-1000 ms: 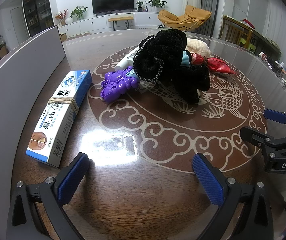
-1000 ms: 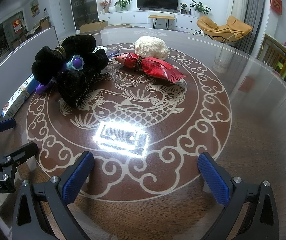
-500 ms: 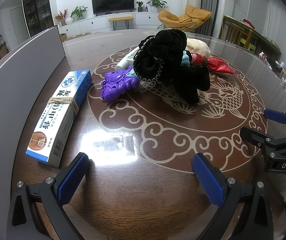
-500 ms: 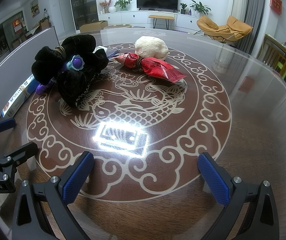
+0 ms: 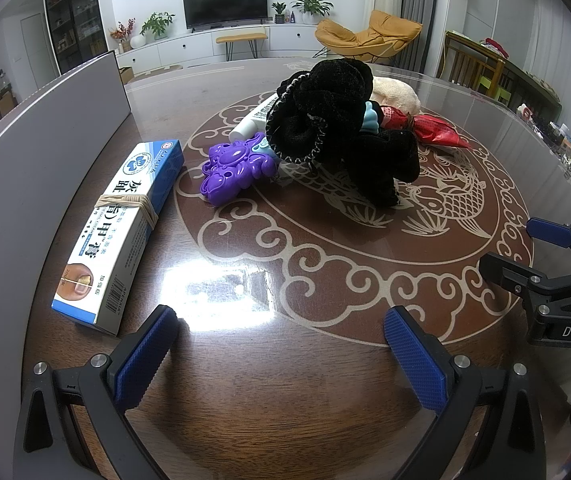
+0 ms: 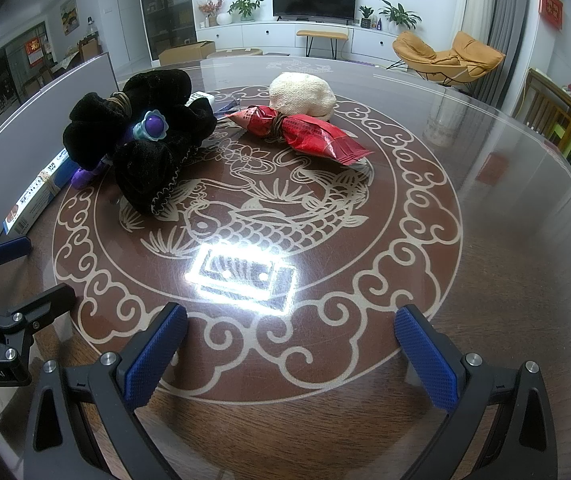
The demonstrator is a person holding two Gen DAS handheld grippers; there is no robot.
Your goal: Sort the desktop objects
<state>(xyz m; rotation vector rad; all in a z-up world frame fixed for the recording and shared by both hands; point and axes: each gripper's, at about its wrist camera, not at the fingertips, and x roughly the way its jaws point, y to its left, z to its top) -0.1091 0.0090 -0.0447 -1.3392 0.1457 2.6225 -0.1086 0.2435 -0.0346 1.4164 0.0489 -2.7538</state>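
Note:
A pile of objects sits in the middle of the round table (image 5: 325, 400): a black fluffy fabric bundle (image 5: 337, 128) (image 6: 141, 136), a purple plastic toy (image 5: 233, 168), a white tube (image 5: 251, 122), a red foil packet (image 6: 305, 132) (image 5: 433, 130) and a cream knitted lump (image 6: 301, 92) (image 5: 395, 90). A blue-and-white ointment box (image 5: 121, 228) (image 6: 35, 196) with a rubber band lies at the left. My left gripper (image 5: 281, 344) is open near the front edge, holding nothing. My right gripper (image 6: 289, 352) is open too, well short of the pile.
A tall grey panel (image 5: 25, 152) stands along the table's left side, close to the box. The glass top (image 6: 505, 200) reflects a ceiling light. Each view catches the other gripper at its edge. Chairs, a TV and a cabinet stand beyond the table.

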